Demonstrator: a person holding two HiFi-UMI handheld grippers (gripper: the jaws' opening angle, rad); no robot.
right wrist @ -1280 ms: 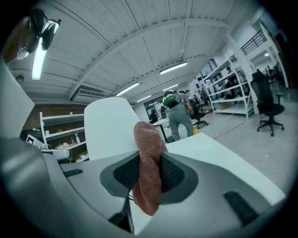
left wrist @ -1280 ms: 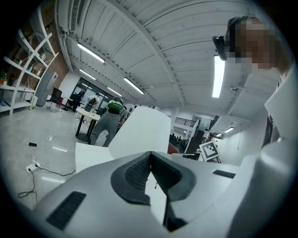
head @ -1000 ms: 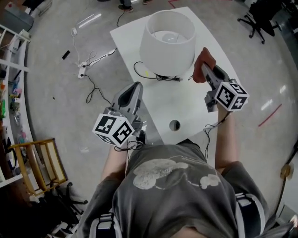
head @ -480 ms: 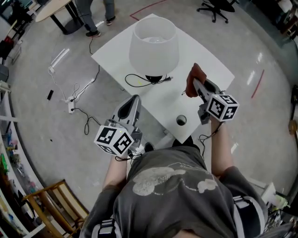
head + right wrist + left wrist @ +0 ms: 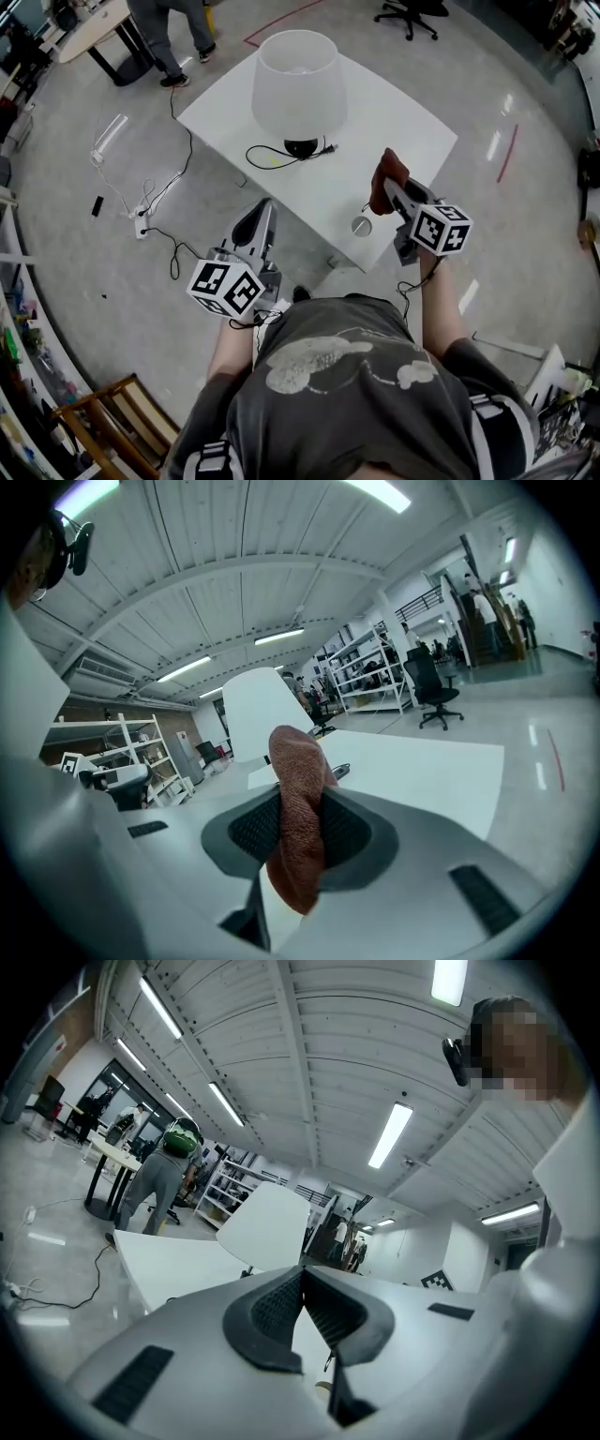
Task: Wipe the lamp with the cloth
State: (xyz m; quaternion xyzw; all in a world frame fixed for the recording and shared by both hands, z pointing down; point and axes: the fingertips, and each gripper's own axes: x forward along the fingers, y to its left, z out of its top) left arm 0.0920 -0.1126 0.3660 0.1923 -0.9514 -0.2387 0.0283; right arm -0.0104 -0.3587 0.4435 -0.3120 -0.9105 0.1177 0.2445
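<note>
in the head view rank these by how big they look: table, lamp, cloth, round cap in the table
1. table
2. lamp
3. cloth, held up nearer the camera, so it may look oversized
4. round cap

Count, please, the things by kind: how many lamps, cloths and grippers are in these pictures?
Lamp: 1
Cloth: 1, held in the right gripper
Grippers: 2, the right gripper and the left gripper, which is shut and holds nothing
Total: 4
</note>
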